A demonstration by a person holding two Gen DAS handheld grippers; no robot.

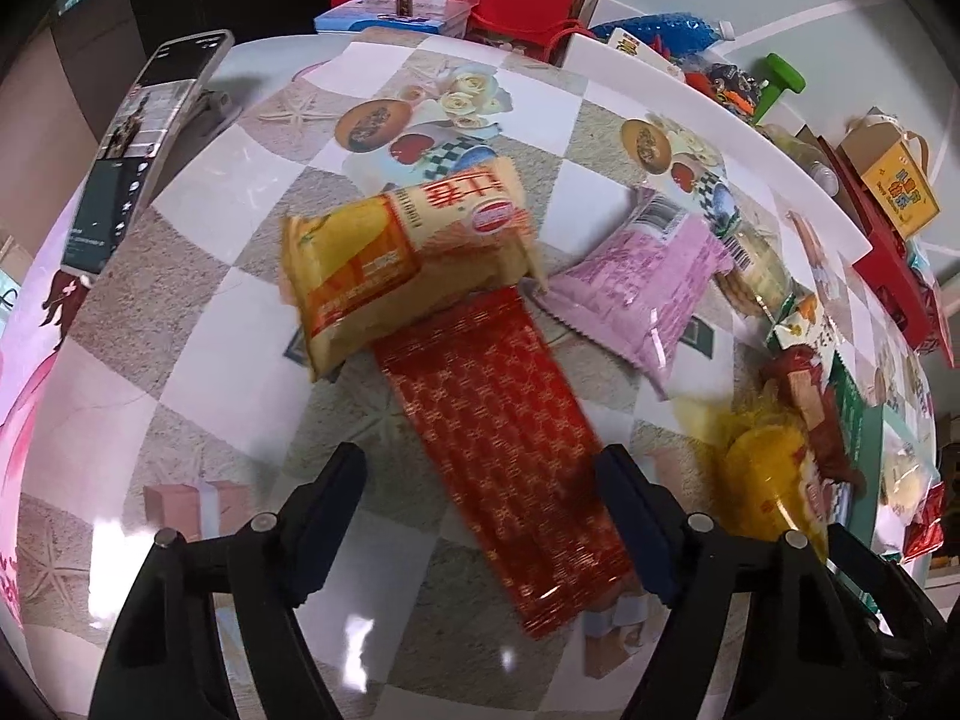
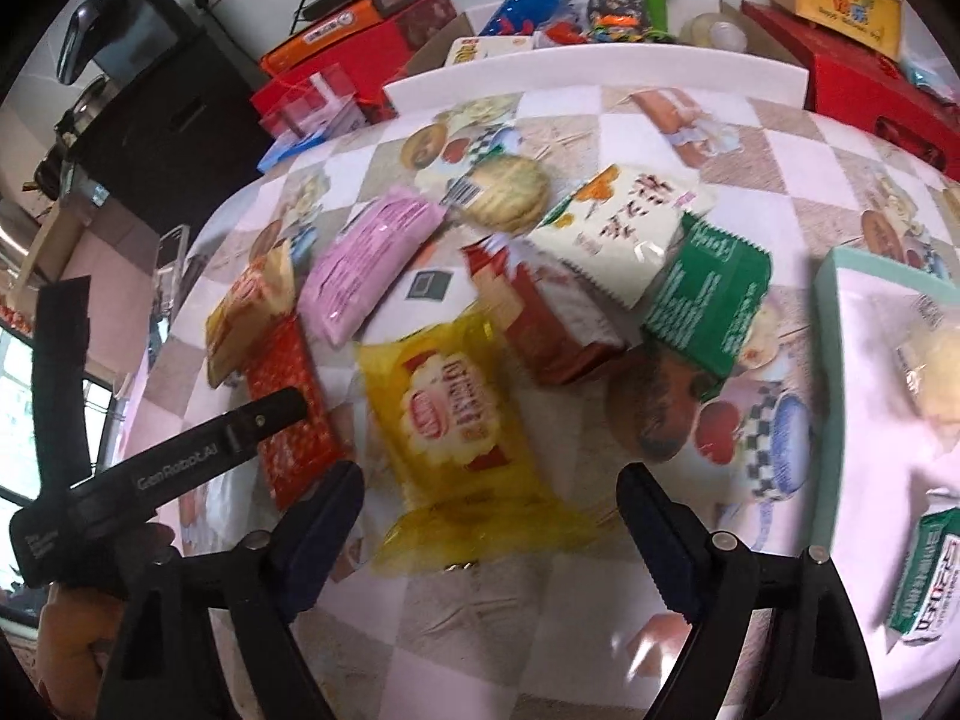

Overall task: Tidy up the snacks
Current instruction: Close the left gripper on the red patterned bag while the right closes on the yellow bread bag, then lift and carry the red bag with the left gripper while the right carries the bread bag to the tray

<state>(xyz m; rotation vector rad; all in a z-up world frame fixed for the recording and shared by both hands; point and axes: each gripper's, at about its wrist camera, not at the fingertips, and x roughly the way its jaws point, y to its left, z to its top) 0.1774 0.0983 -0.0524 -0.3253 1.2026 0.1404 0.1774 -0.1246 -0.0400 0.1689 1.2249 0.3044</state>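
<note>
The left hand-held gripper is spread apart above the tabletop, straddling the long red packet, whose long axis runs away from the gripper, far end tucked under the orange-yellow packet. The right hand-held gripper is likewise apart, empty, before the yellow cracker packet.

A long red packet lies flat between the left fingers; a yellow packet lies between the right fingers.
</note>
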